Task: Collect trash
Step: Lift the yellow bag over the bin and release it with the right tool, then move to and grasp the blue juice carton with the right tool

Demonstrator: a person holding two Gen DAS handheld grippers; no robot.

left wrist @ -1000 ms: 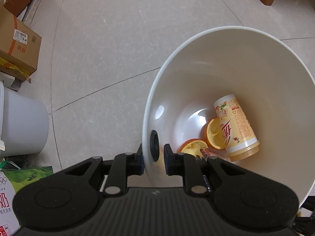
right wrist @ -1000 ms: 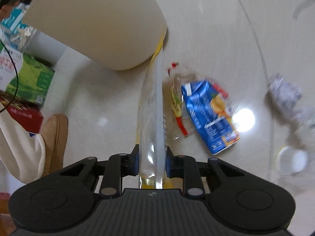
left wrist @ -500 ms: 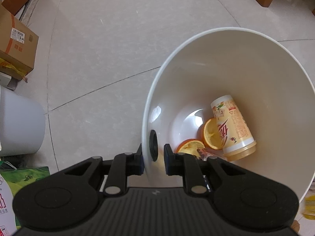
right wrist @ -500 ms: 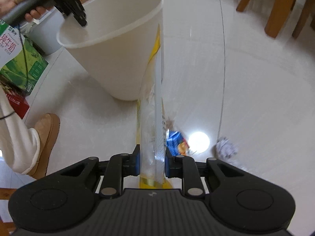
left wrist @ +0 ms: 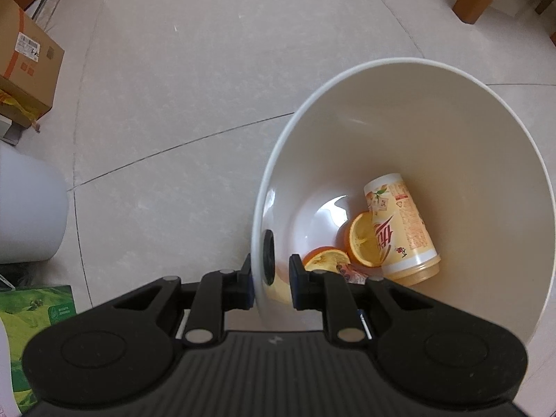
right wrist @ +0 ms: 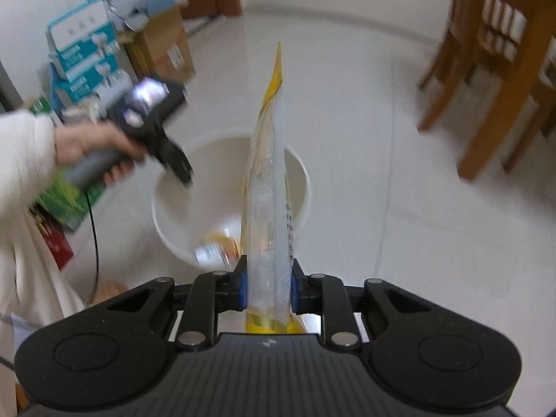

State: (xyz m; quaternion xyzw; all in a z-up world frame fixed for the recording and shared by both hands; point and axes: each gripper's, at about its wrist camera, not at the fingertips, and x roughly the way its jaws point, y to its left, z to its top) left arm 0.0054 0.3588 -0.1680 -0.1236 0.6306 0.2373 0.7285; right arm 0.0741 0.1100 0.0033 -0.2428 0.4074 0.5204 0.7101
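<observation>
My left gripper (left wrist: 270, 285) is shut on the near rim of the white waste bin (left wrist: 451, 111), one finger outside the wall and one inside. At the bin's bottom lie a yellow drink bottle (left wrist: 403, 229) and two orange halves (left wrist: 363, 239). My right gripper (right wrist: 268, 286) is shut on a clear and yellow plastic wrapper (right wrist: 269, 187), which stands up between its fingers, held high over the bin (right wrist: 166, 222). In the right wrist view a hand holds the left gripper (right wrist: 184, 173) at the bin's left rim.
Cardboard boxes (left wrist: 27, 59) and a white tub (left wrist: 27, 208) stand at the left, with a green carton (left wrist: 34, 309) by them. Stacked boxes (right wrist: 90, 52) line the wall, and wooden chairs (right wrist: 493, 80) stand at the right. A white sleeve (right wrist: 24, 160) is at the left.
My right gripper rose from floor level beside the bin to above its mouth, carrying the wrapper; the blue carton and crumpled paper dropped out of view. The left gripper kept its hold.
</observation>
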